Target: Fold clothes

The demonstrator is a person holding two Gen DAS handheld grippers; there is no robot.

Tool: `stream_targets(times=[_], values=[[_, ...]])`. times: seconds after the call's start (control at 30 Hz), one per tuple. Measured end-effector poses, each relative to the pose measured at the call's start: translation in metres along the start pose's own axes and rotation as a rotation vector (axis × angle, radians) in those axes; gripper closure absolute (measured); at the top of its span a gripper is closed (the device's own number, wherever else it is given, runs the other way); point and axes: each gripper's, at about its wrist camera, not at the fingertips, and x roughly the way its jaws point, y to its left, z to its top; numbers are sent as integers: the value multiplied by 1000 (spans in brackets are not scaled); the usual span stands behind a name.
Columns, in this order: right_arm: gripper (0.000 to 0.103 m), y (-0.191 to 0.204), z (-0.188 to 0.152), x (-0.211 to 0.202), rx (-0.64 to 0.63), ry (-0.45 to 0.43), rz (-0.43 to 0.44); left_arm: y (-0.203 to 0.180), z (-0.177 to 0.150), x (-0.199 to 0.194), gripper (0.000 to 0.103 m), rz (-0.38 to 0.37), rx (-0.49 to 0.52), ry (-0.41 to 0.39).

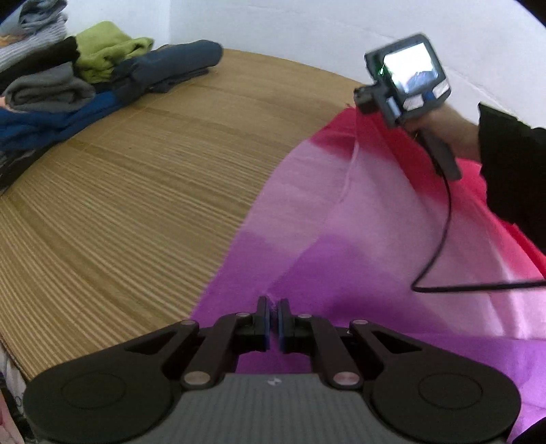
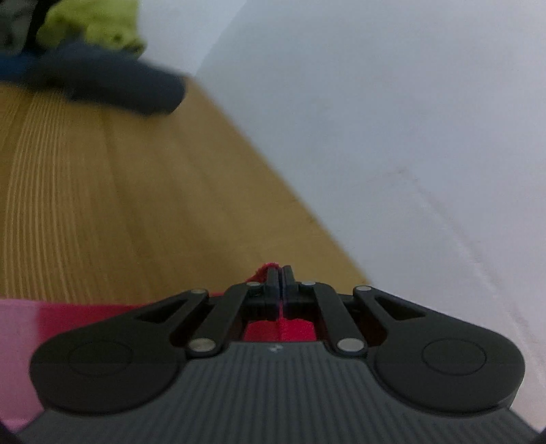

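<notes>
The left tool (image 1: 272, 307) is pinched tight on the purple edge of a cloth (image 1: 358, 222) banded purple, pink and red. The right tool (image 2: 279, 275) is clamped on the red edge of the same cloth, lifting that end above the woven mat (image 1: 136, 170) (blurred in the right wrist view). The purple part lies on the mat's right side. At the mat's far left corner sits a pile of folded clothes (image 1: 68, 78), well apart from the cloth, beside the white wall (image 1: 307, 27).
</notes>
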Motion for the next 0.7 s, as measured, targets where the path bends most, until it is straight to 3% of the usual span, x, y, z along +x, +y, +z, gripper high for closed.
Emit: stream_targets(times=[0.1, 0.17, 0.33, 0.4, 0.53, 0.7], values=[[96, 9, -3, 23, -6, 70, 36, 4, 0, 6, 96, -16, 9, 20], [90, 8, -7, 28, 5, 124, 37, 3, 1, 8, 93, -34, 21, 28], [58, -30, -7, -3, 111, 107, 7, 6, 3, 8, 87, -66, 49, 43], [50, -54, -10, -29, 179, 95, 21, 9, 3, 5, 80, -71, 60, 43], [49, -91, -35, -102, 273, 120, 152, 11, 1, -4, 67, -80, 91, 43], [49, -86, -90, -213, 233, 178, 317, 9, -9, -17, 58, -76, 145, 13]])
